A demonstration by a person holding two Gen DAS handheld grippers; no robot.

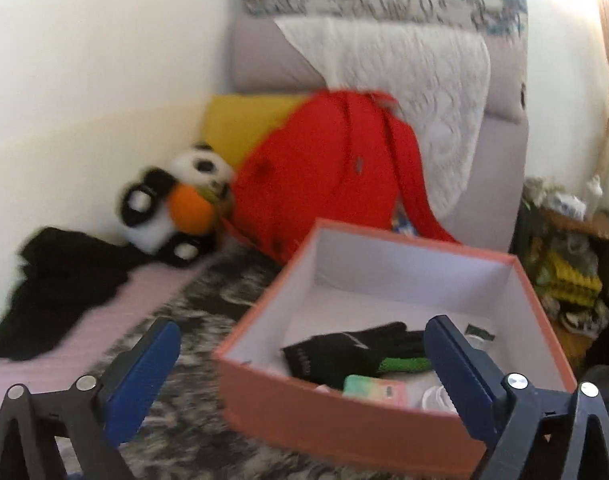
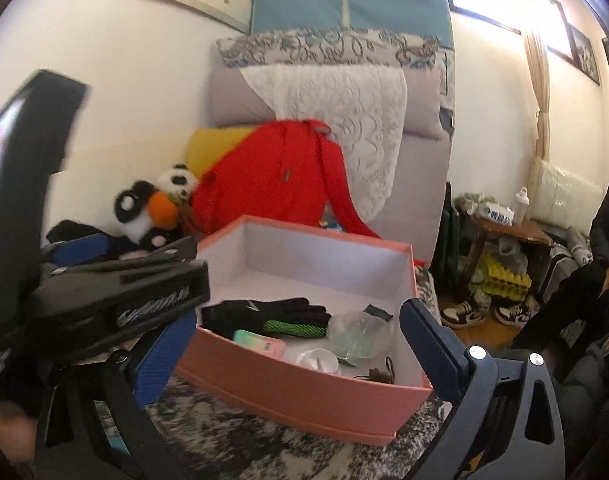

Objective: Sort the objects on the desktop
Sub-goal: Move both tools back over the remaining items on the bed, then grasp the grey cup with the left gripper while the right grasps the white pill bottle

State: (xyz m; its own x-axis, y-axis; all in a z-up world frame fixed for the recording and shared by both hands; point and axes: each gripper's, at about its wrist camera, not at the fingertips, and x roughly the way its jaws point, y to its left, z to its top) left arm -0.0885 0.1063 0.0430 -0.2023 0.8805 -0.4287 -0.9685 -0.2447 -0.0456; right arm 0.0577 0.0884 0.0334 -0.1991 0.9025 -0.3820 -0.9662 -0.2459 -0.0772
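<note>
A pink box (image 1: 336, 420) with a white inside stands on a grey patterned blanket; it also shows in the right wrist view (image 2: 296, 396). In it lie black gloves with green trim (image 2: 272, 316), a mint and pink case (image 2: 258, 342), a clear glass bowl (image 2: 358, 334), a white round lid (image 2: 318, 360) and a small dark tassel (image 2: 378, 374). My left gripper (image 1: 304, 332) is open and empty, near the box's front wall. My right gripper (image 2: 300, 340) is open and empty, its fingers either side of the box. The left gripper's body (image 2: 116, 292) crosses the right wrist view at left.
A panda plush with an orange ball (image 1: 176, 200), a red backpack (image 1: 324, 172), a yellow cushion (image 1: 240, 124) and black cloth (image 1: 60, 280) lie behind the box. Grey sofa cushions with a white lace throw (image 2: 336, 120) stand behind. A side table, egg cartons and sneakers (image 2: 468, 312) are at right.
</note>
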